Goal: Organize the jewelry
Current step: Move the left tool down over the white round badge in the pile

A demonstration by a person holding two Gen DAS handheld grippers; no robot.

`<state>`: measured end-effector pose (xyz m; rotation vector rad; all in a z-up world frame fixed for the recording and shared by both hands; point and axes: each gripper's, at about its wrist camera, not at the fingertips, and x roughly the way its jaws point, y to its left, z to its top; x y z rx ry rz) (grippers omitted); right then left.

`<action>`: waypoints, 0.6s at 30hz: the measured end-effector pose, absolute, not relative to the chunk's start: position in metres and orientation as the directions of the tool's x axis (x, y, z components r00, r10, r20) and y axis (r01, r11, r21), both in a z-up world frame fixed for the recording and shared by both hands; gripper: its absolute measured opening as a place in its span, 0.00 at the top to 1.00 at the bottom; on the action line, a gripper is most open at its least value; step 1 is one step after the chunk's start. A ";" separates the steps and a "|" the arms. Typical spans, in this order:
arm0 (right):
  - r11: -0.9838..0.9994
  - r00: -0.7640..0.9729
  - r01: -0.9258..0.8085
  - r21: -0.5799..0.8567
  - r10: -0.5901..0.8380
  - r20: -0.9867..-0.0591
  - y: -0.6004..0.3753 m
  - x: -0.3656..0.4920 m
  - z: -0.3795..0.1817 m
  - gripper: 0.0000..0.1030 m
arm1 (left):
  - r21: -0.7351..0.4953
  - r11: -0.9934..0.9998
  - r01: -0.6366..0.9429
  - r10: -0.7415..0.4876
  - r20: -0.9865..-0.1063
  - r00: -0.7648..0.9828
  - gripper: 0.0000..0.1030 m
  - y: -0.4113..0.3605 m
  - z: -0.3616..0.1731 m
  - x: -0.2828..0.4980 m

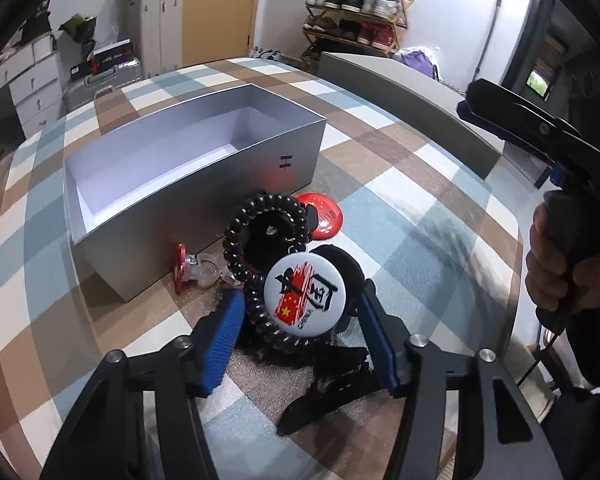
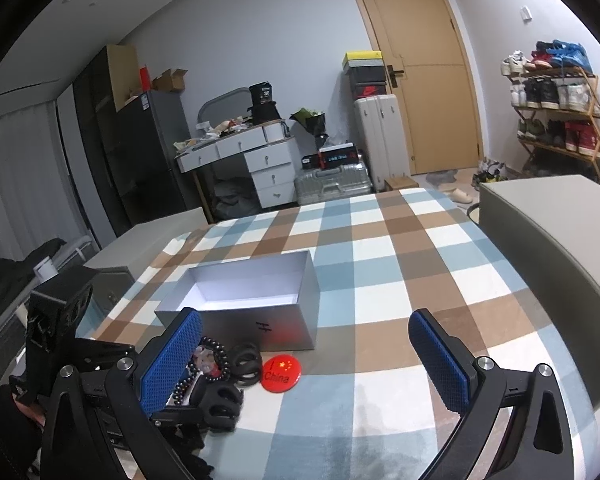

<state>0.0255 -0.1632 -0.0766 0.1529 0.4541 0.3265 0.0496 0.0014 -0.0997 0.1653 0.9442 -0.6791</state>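
Blue ribbed pads line the left gripper (image 1: 300, 316), whose jaws stand apart around a white round badge (image 1: 305, 295) printed with black calligraphy and a red flag; whether the pads press it cannot be told. The badge leans on a black coiled bracelet (image 1: 236, 240), with a red badge (image 1: 324, 216) just beyond and a clear-and-red ornament (image 1: 194, 266) beside the silver open box (image 1: 204, 196). All lie on the checked tablecloth (image 1: 400, 216) near its front edge. The right gripper (image 2: 304, 354) hangs released, jaws wide, above the cloth, well right of the pile, near a grey lid (image 2: 548, 240).
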 end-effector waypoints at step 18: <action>0.932 0.841 -0.284 0.227 0.356 -0.407 -0.160 0.023 -0.077 0.00 | -0.145 0.760 0.634 -0.491 -0.767 0.413 0.63 -0.009 -0.094 0.049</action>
